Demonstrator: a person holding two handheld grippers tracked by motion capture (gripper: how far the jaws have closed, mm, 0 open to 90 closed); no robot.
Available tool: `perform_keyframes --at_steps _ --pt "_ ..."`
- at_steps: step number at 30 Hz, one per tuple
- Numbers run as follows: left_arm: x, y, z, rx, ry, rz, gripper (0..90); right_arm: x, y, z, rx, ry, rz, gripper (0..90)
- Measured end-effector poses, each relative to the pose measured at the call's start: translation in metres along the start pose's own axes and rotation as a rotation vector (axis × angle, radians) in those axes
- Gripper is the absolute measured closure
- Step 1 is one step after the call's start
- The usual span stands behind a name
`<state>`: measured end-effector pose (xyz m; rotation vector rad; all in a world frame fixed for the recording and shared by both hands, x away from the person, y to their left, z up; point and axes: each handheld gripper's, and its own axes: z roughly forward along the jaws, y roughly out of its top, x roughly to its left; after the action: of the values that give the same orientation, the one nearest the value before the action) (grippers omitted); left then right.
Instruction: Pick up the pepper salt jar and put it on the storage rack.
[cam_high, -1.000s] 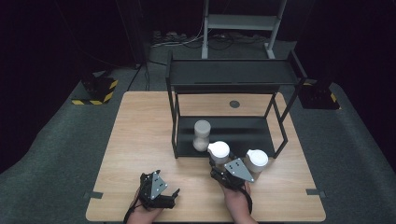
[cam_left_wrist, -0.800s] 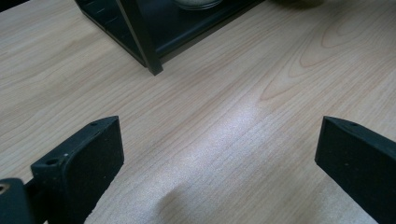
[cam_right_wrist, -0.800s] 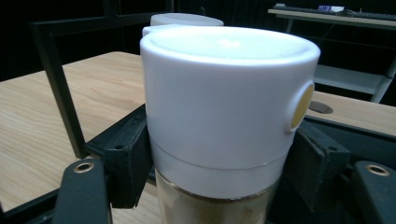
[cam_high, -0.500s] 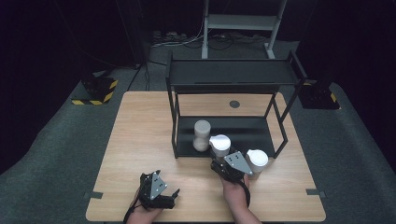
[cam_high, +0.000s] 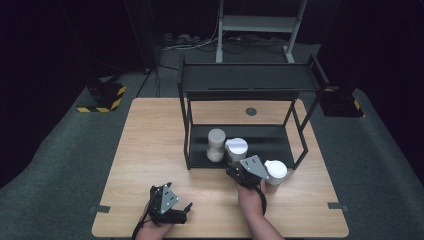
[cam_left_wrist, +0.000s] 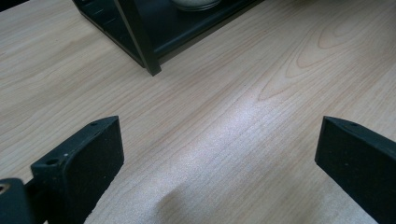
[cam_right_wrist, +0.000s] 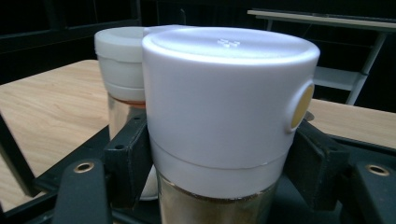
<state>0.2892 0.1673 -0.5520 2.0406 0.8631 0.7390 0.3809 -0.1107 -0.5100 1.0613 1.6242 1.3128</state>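
Observation:
My right gripper (cam_high: 235, 161) is shut on a white-capped jar (cam_high: 236, 148) at the front edge of the black rack's lower shelf (cam_high: 272, 142). In the right gripper view the jar (cam_right_wrist: 229, 102) has a yellow button on its cap, and both pads (cam_right_wrist: 128, 154) press its sides. A white hourglass-shaped grinder (cam_high: 216, 145) stands on the shelf just left of it, showing behind the jar as the grinder (cam_right_wrist: 120, 51). A second white-capped jar (cam_high: 275, 171) stands on the table right of my right hand. My left gripper (cam_high: 182, 210) rests near the table's front edge, open over bare wood (cam_left_wrist: 219, 154).
The black two-tier rack (cam_high: 250, 80) takes up the middle and back of the wooden table (cam_high: 150, 140); its front left leg (cam_left_wrist: 140, 42) is ahead of my left gripper. A round dark hole (cam_high: 251, 111) sits in the tabletop behind the rack.
My right gripper has carried the jar away from me toward the rack's lower shelf, closer to the grinder. The left gripper has stayed put.

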Motion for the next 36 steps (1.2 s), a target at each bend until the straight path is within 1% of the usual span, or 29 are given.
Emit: perform_keyframes --at_steps 3,7,16,21,29,33,36 --pt "0.000 0.000 0.000 -0.002 -0.002 -0.001 1.3 -0.002 0.002 0.004 0.001 -0.011 -0.003 30.0" --pt "0.000 0.000 0.000 0.001 -0.001 0.003 1.3 -0.004 0.003 0.009 0.010 -0.016 0.007 30.0" --pt "0.000 0.000 0.000 0.000 -0.001 0.003 1.3 -0.004 0.003 0.017 0.018 -0.030 0.007 30.0" --pt "0.000 0.000 0.000 0.000 -0.002 0.003 1.3 -0.007 0.001 0.024 0.030 -0.039 0.022 30.0" --pt "0.000 0.000 -0.001 -0.001 -0.003 0.003 1.3 -0.010 0.001 0.030 0.031 -0.047 0.032 30.0" --pt "0.000 0.000 -0.001 -0.001 -0.004 0.003 1.4 -0.011 -0.001 0.033 0.042 -0.041 0.047 30.0" --pt "0.000 0.000 -0.001 0.000 -0.004 0.006 1.3 -0.012 -0.003 0.036 0.052 -0.048 0.053 29.9"
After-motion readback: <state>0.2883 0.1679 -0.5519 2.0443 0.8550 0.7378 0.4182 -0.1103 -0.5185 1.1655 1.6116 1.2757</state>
